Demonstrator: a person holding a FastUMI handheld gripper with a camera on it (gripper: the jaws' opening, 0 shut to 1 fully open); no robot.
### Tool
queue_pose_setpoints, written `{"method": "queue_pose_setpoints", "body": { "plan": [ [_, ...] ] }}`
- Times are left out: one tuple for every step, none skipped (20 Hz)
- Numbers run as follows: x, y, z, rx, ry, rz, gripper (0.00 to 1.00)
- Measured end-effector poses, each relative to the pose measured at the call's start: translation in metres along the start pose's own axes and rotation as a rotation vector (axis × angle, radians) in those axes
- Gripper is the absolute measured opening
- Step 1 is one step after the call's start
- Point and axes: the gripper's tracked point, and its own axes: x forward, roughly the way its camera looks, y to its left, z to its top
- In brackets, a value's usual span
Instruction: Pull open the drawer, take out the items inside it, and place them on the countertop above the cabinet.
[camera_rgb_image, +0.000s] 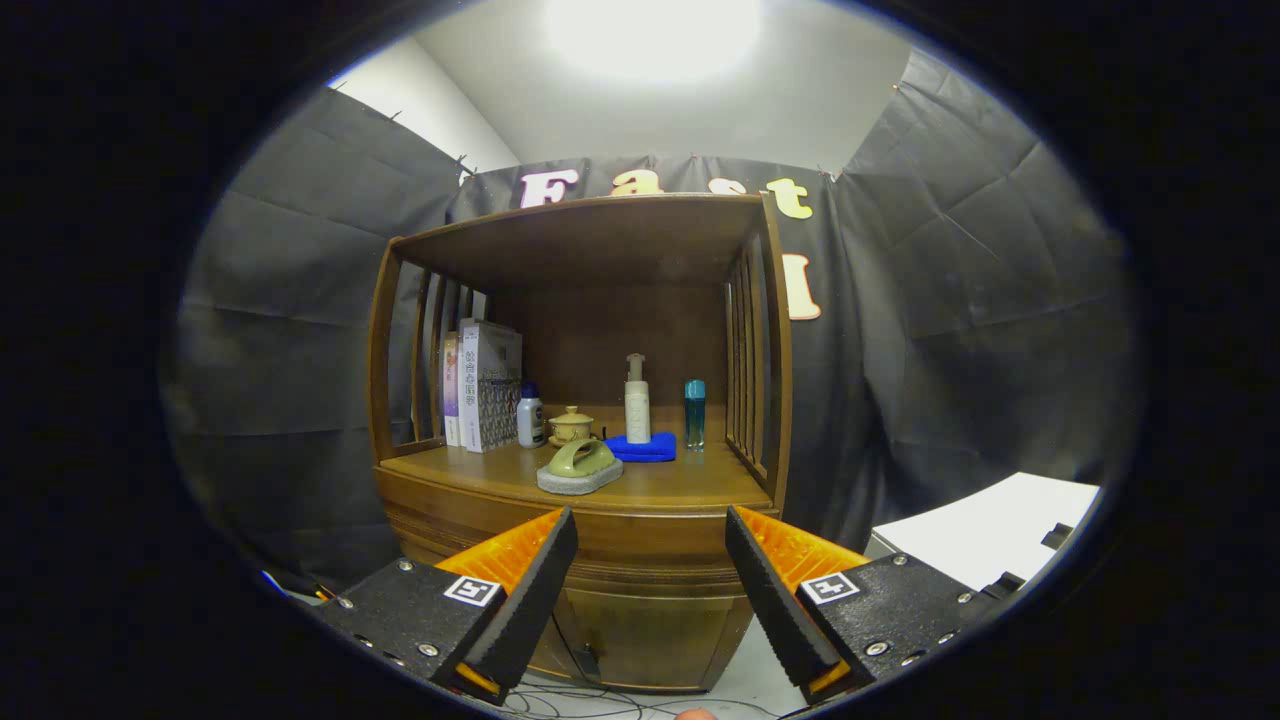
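A brown wooden cabinet (590, 500) stands ahead of me against the booth wall. Its drawer front (650, 545) sits shut below the countertop (680, 485), straight beyond my fingers. On the countertop near its front edge lies a green-handled scrubbing brush (580, 467). Behind it are a blue folded cloth (642, 447), a white pump bottle (637, 400), a teal bottle (695, 413), a small lidded tea cup (571, 425), a small white bottle (530, 415) and some books (487, 385). My gripper (650, 530) is open, with nothing between its fingers, a short way in front of the drawer.
The cabinet's lower door (640, 630) is below the drawer. Slatted side rails (750, 350) and a top shelf (590, 235) enclose the countertop. A white table (990, 530) stands to the right. Cables (600, 700) lie on the floor before the cabinet.
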Motion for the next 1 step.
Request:
{"method": "queue_pose_setpoints", "body": {
  "plan": [
    [-0.0004, -0.0023, -0.0012, 0.012, 0.003, -0.006, 0.93]
  ]
}}
